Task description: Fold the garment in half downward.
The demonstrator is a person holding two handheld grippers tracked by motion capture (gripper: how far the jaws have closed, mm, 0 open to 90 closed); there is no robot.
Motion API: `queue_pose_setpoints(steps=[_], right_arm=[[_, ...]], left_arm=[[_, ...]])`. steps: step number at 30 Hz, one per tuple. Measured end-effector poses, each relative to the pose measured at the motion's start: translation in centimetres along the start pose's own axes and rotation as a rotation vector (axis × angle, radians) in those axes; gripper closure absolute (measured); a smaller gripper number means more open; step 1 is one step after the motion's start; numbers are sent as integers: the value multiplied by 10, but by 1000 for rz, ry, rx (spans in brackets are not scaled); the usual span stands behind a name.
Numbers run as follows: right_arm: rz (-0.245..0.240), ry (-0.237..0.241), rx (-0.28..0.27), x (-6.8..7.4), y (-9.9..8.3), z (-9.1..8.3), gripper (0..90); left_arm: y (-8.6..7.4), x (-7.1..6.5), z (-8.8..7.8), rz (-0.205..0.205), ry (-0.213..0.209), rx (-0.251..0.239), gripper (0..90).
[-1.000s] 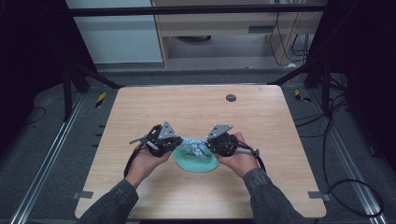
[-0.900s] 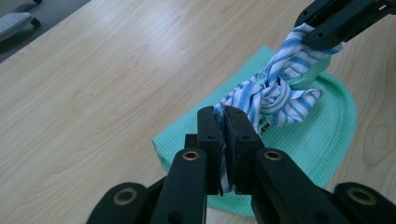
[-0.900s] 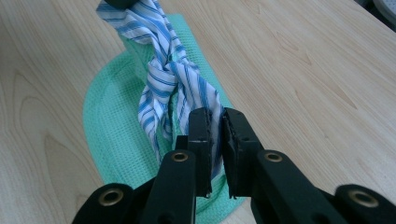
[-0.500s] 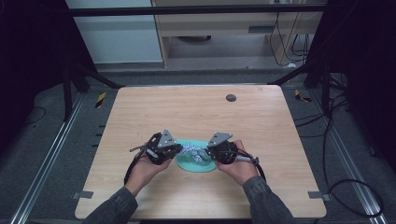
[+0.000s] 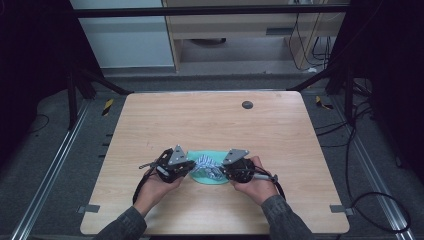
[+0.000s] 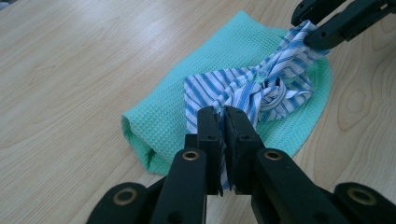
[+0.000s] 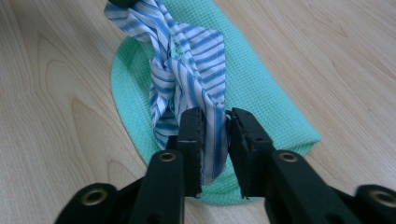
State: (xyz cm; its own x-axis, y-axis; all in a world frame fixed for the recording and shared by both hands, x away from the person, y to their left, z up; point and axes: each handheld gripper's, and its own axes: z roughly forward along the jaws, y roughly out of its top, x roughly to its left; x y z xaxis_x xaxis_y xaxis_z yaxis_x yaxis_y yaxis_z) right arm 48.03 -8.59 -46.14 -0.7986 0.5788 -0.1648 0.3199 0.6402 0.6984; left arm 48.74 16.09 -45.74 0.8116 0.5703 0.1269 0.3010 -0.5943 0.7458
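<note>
Striped cloth (image 5: 207, 165), blue and white, lies bunched and twisted on top of a green towel (image 5: 212, 179) near the front middle of the wooden table (image 5: 210, 120). The towel lies flat on the table, folded, with a rounded edge toward one side.

Left gripper (image 5: 186, 168) in the person's left hand: jaws nearly closed, pinching one end of the striped cloth (image 6: 247, 91). In the left gripper view the cloth edge is squeezed between the two black pads, just above the green towel (image 6: 187, 107).

Right gripper (image 5: 226, 170) in the right hand: jaws have just been opening a little. In the right gripper view the other end of the striped cloth (image 7: 187, 70) hangs between them, against the left pad, with a small gap at the right pad. Grip looks loose, not pressing. Green towel (image 7: 261, 88) is right under it.

Both grippers sit low, just over the towel, facing each other with the cloth stretched between them. Small dark disc (image 5: 247, 104) sits far off toward the back of the table.
</note>
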Motion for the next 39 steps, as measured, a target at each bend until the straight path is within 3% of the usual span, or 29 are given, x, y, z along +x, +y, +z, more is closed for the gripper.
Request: queue_pose_setpoints(steps=[7,11,24,31,39], right_arm=[[25,5,24,-1,-3,2,576],[28,20,37,2,-3,3,549],[1,57,32,13,-11,0,689],[-10,79,32,18,-15,0,807],[-21,89,31,22,-21,2,841]], left_arm=[[-2,-4,-1,5,-9,-10,856],[-4,-7,-3,7,-17,-14,856],[-18,-16,-3,14,-45,-7,855],[-26,-20,-3,11,-59,-3,856],[-34,-24,-2,14,-71,8,863]])
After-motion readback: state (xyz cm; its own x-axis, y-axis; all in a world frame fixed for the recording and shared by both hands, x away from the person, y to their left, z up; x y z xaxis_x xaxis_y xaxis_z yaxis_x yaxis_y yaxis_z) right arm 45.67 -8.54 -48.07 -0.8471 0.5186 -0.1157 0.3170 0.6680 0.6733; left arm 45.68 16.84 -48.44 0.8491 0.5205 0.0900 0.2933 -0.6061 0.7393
